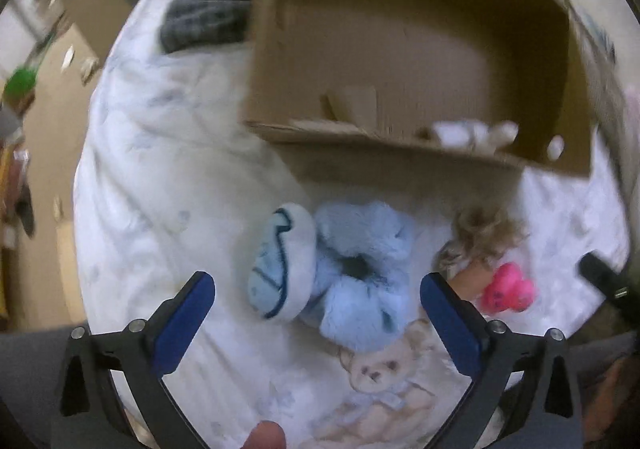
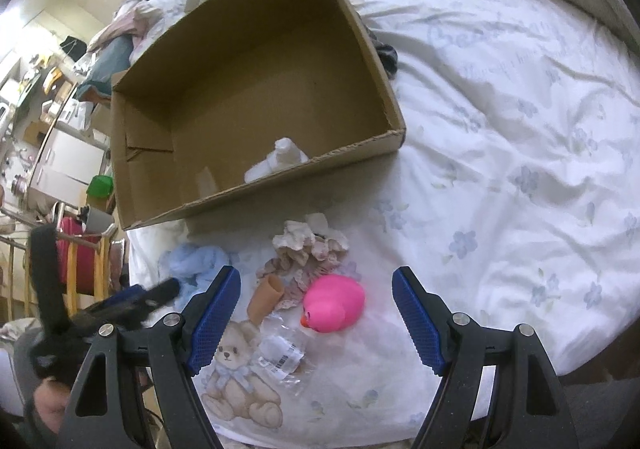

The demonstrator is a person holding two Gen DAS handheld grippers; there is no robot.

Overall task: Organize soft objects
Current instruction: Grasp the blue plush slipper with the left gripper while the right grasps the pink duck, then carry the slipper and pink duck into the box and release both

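A fluffy light-blue plush slipper (image 1: pixel 352 273) lies on the white bedsheet between the fingers of my open left gripper (image 1: pixel 316 289); it also shows in the right wrist view (image 2: pixel 192 263). A pink rubber duck (image 2: pixel 334 303) lies between the fingers of my open right gripper (image 2: pixel 316 293); it shows in the left wrist view (image 1: pixel 508 289). A doll with a frilly dress (image 2: pixel 308 253) and a bare leg (image 2: pixel 266 297) lies beside the duck. An open cardboard box (image 2: pixel 256 97) stands behind them with a white soft object (image 2: pixel 280 159) inside.
A crumpled clear plastic wrapper with a barcode (image 2: pixel 282 353) lies on the sheet near the teddy bear print (image 2: pixel 236 381). A dark folded cloth (image 1: pixel 204 23) lies left of the box (image 1: pixel 400 49). Cluttered shelves and a green tub (image 2: pixel 100 185) stand beyond the bed's left edge.
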